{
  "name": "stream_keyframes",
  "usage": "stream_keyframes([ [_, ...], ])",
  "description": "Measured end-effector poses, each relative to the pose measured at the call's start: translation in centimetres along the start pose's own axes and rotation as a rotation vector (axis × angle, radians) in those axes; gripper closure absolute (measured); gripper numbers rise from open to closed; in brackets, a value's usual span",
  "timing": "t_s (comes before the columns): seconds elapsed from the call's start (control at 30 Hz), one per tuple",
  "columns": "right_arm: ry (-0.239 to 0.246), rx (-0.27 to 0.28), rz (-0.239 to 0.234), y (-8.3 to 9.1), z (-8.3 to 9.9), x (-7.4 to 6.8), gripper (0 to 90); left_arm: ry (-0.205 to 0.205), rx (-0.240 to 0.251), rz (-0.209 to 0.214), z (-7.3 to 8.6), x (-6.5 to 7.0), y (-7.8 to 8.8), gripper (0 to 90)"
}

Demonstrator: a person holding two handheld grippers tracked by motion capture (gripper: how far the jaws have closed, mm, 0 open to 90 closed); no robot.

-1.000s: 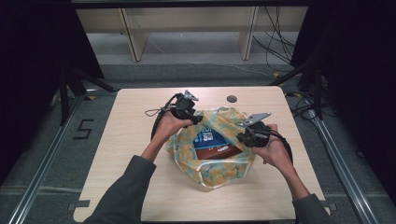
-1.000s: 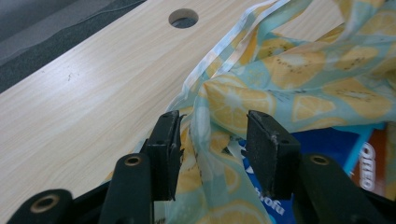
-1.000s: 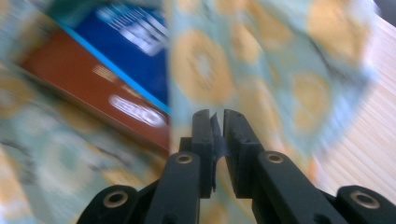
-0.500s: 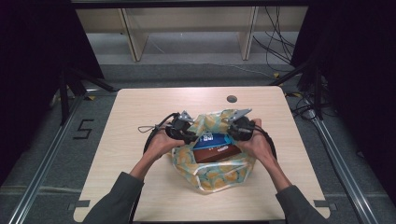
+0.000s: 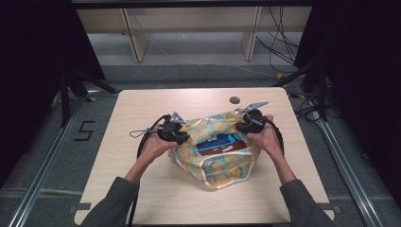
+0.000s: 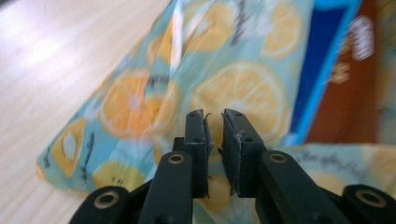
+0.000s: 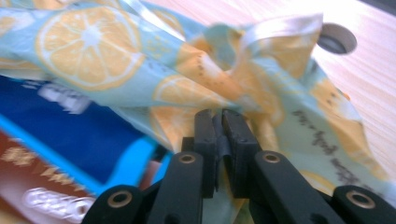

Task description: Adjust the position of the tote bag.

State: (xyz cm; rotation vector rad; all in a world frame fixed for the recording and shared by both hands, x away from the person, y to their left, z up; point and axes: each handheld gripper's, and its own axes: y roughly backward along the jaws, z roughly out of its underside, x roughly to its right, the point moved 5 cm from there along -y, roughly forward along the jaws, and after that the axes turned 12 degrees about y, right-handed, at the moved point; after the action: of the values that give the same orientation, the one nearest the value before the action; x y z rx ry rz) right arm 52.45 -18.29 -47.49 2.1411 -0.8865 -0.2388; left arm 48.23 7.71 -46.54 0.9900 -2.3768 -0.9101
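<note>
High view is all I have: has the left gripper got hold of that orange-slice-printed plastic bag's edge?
Observer: Close up, the left gripper has just been closing its jaws. A thin slit remains, so I cannot tell whether the orange-slice-printed plastic bag is pinched.
Operator: And the right one?
Observer: The right gripper has a fold of the bag clamped between its jaws.
Operator: What is inside?
Observer: A blue cardboard box with a cyan edge, a brown part and white lettering too blurred to read.
</note>
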Motion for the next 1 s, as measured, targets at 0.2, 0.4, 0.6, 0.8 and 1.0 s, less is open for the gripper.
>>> stream_keyframes([
  [0.2,0.033,0.087,-0.041,2.5,-1.2,-2.1,82.7,-0.057,0.084,0.075,-0.4,4.1,2.5,71.4],
  [0.4,0.113,0.120,-0.055,4.4,-1.9,-4.0,79.8,-0.018,0.128,0.106,0.6,5.4,3.6,59.1],
  [0.6,0.101,0.119,-0.040,6.1,-1.3,-4.2,69.2,0.072,0.171,0.087,2.0,4.7,4.2,40.6],
  [0.8,0.075,0.111,-0.029,6.4,0.3,-4.0,58.7,0.075,0.170,0.081,3.5,5.1,4.8,34.7],
  [1.0,0.032,0.122,-0.023,7.3,1.7,-3.8,47.9,0.064,0.189,0.046,4.7,5.3,5.7,29.7],
])
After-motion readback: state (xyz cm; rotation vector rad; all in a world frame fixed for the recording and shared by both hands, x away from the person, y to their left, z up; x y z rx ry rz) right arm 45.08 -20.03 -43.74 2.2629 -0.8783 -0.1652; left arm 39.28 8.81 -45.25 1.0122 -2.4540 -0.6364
